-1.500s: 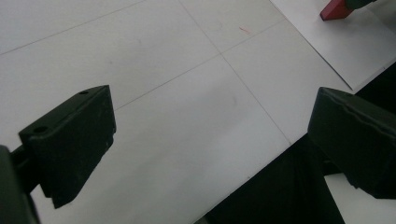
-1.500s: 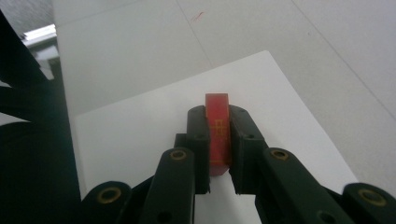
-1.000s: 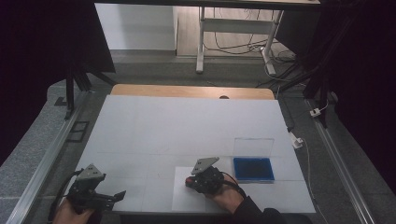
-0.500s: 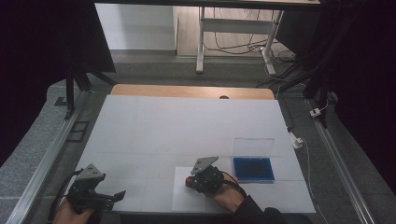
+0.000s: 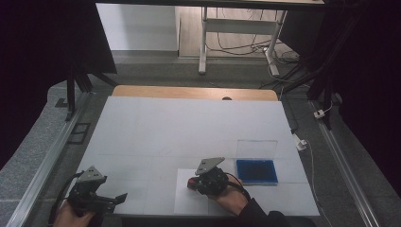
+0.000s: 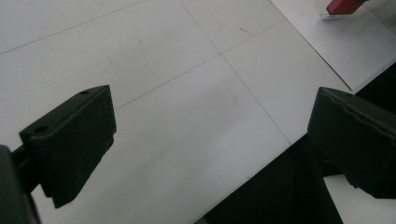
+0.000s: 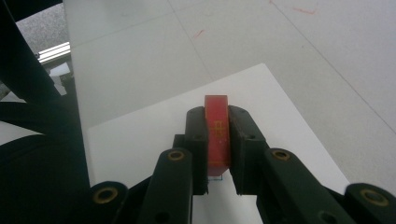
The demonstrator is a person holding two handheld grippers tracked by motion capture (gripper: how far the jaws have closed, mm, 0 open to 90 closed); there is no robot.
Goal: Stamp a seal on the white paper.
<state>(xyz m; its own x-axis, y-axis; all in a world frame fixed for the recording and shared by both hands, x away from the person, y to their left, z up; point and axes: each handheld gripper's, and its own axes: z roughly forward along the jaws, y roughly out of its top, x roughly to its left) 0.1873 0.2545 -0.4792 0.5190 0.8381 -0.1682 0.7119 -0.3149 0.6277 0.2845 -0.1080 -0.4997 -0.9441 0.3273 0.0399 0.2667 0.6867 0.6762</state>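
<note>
Dim room w/ dark curtains at both sides; a white surface is sitting in the middle, faint grid lines across it, grey floor and a table frame beyond the far edge. A white paper sheet is lying at the near edge, and an open blue-lined case w/ a clear lid is standing just right of it.

The thing in hand is a small red stamp, a flat rectangular block w/ faint gold markings on its face. Prob. light and stiff, hard plastic or similar, so no give under pressure and little risk of crushing. Smooth sides could be slippery, so a squeeze across the two broad faces, around mid-height, looks like the best hold; too near the top and it could pivot.

The right gripper is doing just that: jaws closed on the red stamp, pads pressing both flat faces, block standing upright between them w/ its top poking out beyond the tips. It's hovering over or resting on the white paper sheet; can't tell which for sure. From above, the right gripper is sitting over the sheet's upper part, a red bit showing at its left.

The left gripper is idling at the near left corner, jaws wide apart, nothing between them, only bare surface beneath. From there the red stamp is showing far off on the paper.
</note>
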